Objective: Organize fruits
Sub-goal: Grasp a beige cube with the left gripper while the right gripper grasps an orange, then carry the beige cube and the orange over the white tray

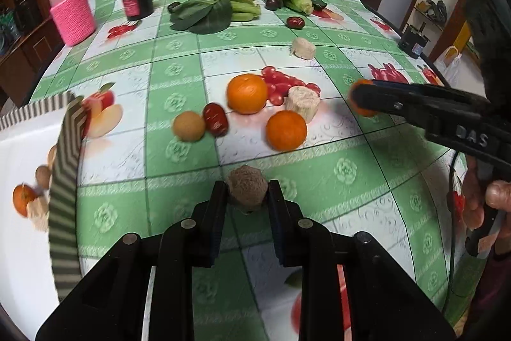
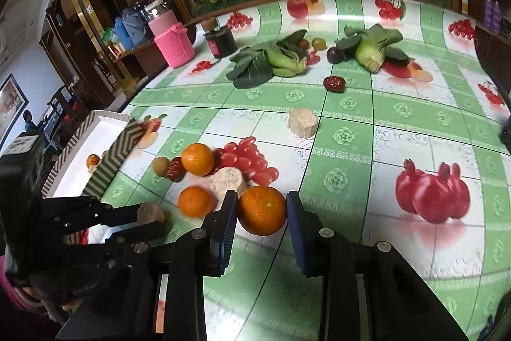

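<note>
My left gripper point(image 1: 247, 192) is shut on a rough brown round fruit point(image 1: 247, 189) and holds it above the tablecloth; it also shows in the right wrist view point(image 2: 150, 213). My right gripper point(image 2: 262, 210) is shut on an orange point(image 2: 262, 210), seen in the left wrist view point(image 1: 362, 98) at the right. Two more oranges point(image 1: 247, 93) point(image 1: 286, 130), a tan round fruit point(image 1: 189, 126), a red date point(image 1: 215, 119) and a pale chunk point(image 1: 302, 103) lie mid-table. A white box point(image 1: 22, 149) with striped rim at the left holds an orange point(image 1: 23, 198) and other pieces.
Bok choy point(image 1: 204, 11) point(image 2: 370, 50), dark plums point(image 1: 273, 3), another date point(image 1: 295, 22) and a second pale chunk point(image 1: 302, 48) lie farther back. A dark jar point(image 1: 138, 3) and a pink knitted container point(image 1: 73, 18) stand at the far left. The table edge curves at the right.
</note>
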`<state>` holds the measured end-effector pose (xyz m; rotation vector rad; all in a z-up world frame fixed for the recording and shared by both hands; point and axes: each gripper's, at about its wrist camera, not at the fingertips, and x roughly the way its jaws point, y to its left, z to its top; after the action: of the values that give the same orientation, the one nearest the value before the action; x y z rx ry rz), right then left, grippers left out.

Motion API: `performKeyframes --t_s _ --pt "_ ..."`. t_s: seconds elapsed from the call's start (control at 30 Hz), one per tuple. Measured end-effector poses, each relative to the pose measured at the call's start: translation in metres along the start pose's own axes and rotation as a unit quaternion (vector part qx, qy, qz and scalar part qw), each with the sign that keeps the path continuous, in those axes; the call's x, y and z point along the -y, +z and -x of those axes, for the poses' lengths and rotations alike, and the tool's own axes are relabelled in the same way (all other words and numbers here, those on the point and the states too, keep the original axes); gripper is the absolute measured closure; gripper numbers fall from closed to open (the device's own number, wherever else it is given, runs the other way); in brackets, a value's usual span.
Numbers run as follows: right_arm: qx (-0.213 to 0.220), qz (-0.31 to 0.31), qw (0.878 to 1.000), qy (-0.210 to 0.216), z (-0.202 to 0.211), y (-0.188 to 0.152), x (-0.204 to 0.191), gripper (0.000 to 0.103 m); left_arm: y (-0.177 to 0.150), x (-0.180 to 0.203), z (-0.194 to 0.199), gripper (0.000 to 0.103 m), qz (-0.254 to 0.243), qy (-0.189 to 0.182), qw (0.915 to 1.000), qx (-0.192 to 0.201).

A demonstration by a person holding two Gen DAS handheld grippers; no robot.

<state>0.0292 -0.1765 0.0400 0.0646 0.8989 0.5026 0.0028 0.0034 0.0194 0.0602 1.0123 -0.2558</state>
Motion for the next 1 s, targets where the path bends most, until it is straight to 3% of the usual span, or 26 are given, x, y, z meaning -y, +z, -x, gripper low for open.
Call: performKeyframes --t_s 0.5,1.0 --pt "0.001 0.019 1.0 0.01 0.011 -0.025 -0.047 0.072 -0.018 -0.028 0.036 0.08 0.022 0.035 0.9986 0.033" --pt "-0.003 0.081 0.996 0.04 -0.002 -0.008 -0.121 0.072 -0.028 -0.085 0.065 0.08 0.054 0.073 0.9946 0.051"
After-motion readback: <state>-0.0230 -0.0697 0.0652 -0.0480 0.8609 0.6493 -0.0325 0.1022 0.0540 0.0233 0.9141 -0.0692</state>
